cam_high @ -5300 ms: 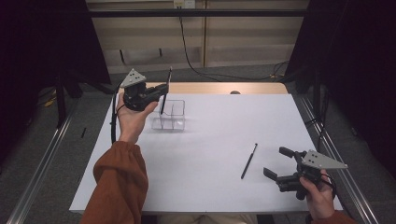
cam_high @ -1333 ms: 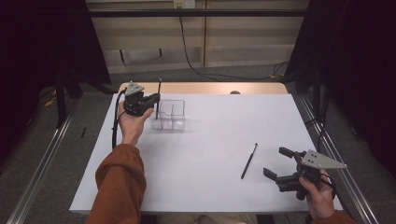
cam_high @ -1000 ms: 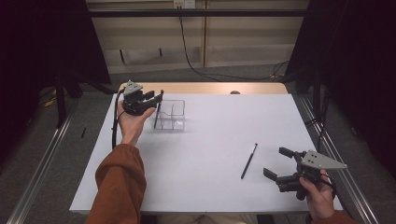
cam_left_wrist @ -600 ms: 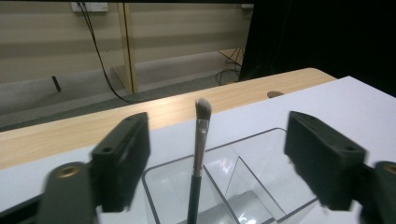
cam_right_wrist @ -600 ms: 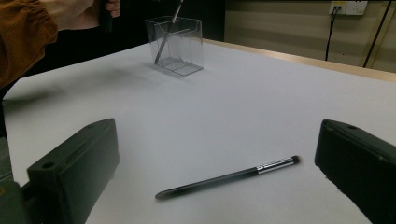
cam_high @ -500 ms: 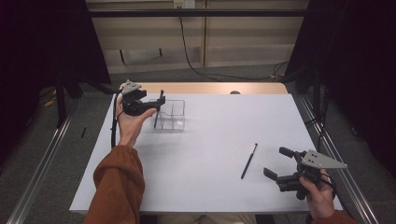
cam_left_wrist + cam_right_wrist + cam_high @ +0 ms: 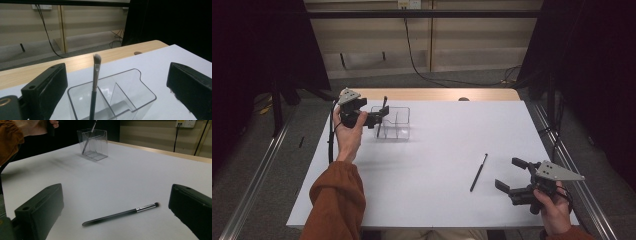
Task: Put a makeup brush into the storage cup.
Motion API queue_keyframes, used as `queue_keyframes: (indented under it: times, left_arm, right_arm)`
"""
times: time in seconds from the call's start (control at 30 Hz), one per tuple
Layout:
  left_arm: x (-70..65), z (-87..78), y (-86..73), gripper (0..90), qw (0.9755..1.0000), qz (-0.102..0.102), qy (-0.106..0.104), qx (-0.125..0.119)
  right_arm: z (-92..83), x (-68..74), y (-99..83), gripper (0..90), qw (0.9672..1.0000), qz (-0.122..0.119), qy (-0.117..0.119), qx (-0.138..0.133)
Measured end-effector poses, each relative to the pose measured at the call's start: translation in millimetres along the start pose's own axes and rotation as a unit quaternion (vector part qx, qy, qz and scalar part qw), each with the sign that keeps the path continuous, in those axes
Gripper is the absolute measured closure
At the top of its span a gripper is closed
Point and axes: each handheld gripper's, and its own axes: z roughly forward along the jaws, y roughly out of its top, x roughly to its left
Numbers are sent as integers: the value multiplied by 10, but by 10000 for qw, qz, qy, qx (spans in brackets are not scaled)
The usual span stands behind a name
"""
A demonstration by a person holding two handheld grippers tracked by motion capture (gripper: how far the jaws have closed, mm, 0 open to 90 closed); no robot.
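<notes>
The left hand [image 7: 346, 131] is up at the far left of the table, forearm in an orange sleeve [image 7: 334, 200] reaching forward, holding the left gripper [image 7: 379, 116] level and pointed right at the clear holder [image 7: 394, 124]. Its jaws have just been opening and now stand wide, one on each side of the holder's left end, with nothing pressed between them. A moment ago they were pinched on the brush; now the brush [image 7: 94, 85] stands free, let go. Five seconds back that same brush was lifted above the holder in the gripper.

In the left gripper view the brush leans a little in the holder's left compartment, bristles up, handle down inside; the right compartment, past the divider, has nothing in it.

Well right of the holder and nearer the person, a second brush [image 7: 478, 172] lies flat on the white sheet [image 7: 437, 150]. The right gripper [image 7: 514, 176] sits low just right of it, jaws wide, no contact, unmoved from before.
</notes>
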Motion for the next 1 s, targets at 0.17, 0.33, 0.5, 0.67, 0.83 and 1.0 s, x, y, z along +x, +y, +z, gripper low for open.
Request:
queue_keyframes:
  times: [0.17,0.33,0.5,0.67,0.83,1.0]
  left_arm:
    - [-79,-74,-29,36,9998,111,141,125]
    - [-138,-162,-58,37,9995,242,162,146]
    - [-166,-233,-102,37,9994,300,144,89]
    - [-188,-289,-153,41,9999,129,-2,-51]
    - [-229,-360,-207,43,9997,230,16,-111]
    - [-293,-470,-267,40,9991,400,66,-144]
  right_arm:
    - [-23,-1,-11,0,10000,16,-33,10]
    - [-22,-17,-16,0,9999,51,-117,27]
    - [-19,-15,-16,0,9999,37,-116,30]
    - [-15,-13,-15,0,9999,34,-102,36]
    - [-38,-16,-19,0,9999,39,-127,10]
    - [-32,-17,-20,0,9999,50,-145,17]
